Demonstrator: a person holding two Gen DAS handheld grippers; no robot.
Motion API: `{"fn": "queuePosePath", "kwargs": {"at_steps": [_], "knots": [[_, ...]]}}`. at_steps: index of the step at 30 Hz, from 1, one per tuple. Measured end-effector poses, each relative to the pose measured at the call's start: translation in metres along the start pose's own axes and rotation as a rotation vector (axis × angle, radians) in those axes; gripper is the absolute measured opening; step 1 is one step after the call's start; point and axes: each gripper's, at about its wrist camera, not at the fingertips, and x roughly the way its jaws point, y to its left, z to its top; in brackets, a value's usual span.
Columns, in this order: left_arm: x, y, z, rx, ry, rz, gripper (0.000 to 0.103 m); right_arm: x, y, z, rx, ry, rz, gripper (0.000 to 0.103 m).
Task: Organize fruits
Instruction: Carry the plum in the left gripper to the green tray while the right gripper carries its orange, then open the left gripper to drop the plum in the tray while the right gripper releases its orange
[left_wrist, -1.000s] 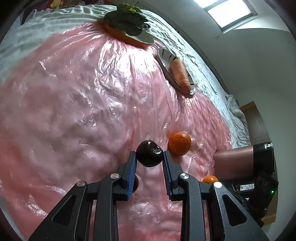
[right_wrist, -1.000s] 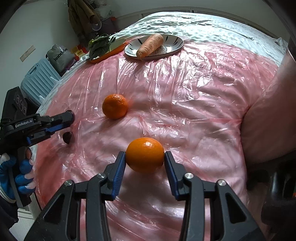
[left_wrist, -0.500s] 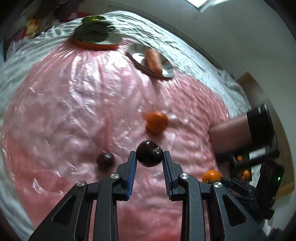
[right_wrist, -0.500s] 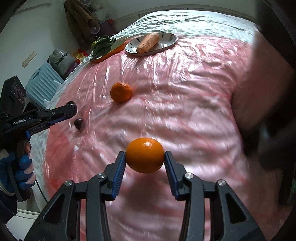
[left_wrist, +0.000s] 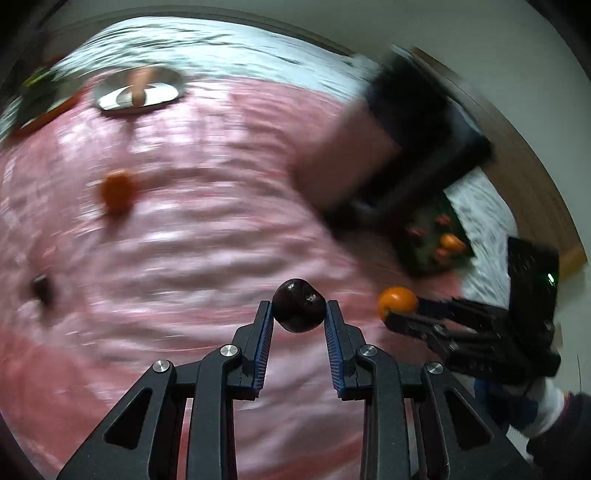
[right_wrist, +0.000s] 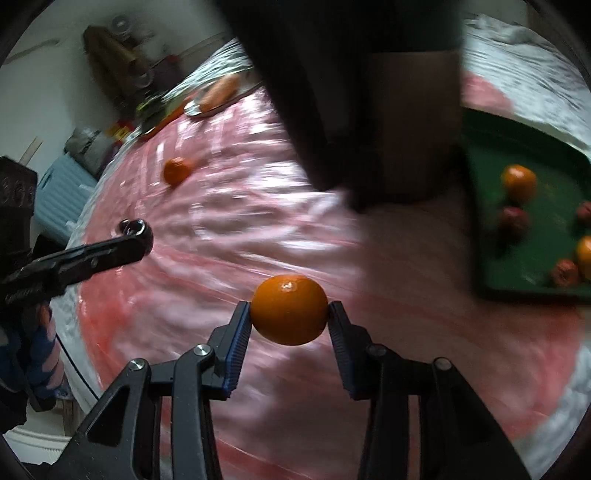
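Note:
My left gripper (left_wrist: 298, 312) is shut on a dark plum (left_wrist: 298, 311), held in the air above the pink plastic sheet (left_wrist: 207, 236). My right gripper (right_wrist: 290, 312) is shut on an orange (right_wrist: 290, 309), also off the table; that orange (left_wrist: 397, 301) shows at the right of the left wrist view. A green tray (right_wrist: 517, 254) with several oranges and reddish fruits lies at the right. One orange (right_wrist: 176, 170) and a second dark plum (left_wrist: 41, 290) lie loose on the sheet. Both views are motion-blurred.
A striped plate with a carrot (left_wrist: 138, 88) and an orange plate with green leaves (left_wrist: 44, 101) stand at the far edge. A person's arm in a dark sleeve (right_wrist: 369, 92) hangs between the grippers and the tray. A blue suitcase (right_wrist: 61, 195) stands beside the table.
Both grippers have swung right toward the green tray with their fruit still held, and the tray has come into view. The left wrist has rolled. The loose orange and plum have slid left in view.

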Motion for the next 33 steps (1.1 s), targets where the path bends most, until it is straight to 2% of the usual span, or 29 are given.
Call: {"fn": "queuePosePath", "kwargs": {"at_steps": [5, 9, 17, 24, 33], "knots": [[0.032, -0.077, 0.010, 0.129, 0.039, -0.105, 0.024, -0.030, -0.058, -0.008, 0.084, -0.038, -0.079, 0.067], [0.062, -0.125, 0.020, 0.199, 0.061, -0.150, 0.024, -0.051, -0.103, -0.009, 0.140, -0.075, -0.138, 0.067], [0.135, -0.191, 0.050, 0.297, 0.080, -0.134, 0.024, -0.070, -0.179, 0.011, 0.185, -0.150, -0.213, 0.067], [0.190, -0.214, 0.059, 0.329, 0.109, -0.059, 0.024, -0.053, -0.228, 0.041, 0.167, -0.155, -0.232, 0.067], [0.216, -0.209, 0.059, 0.314, 0.143, 0.002, 0.024, -0.024, -0.240, 0.052, 0.122, -0.105, -0.223, 0.067]]}}
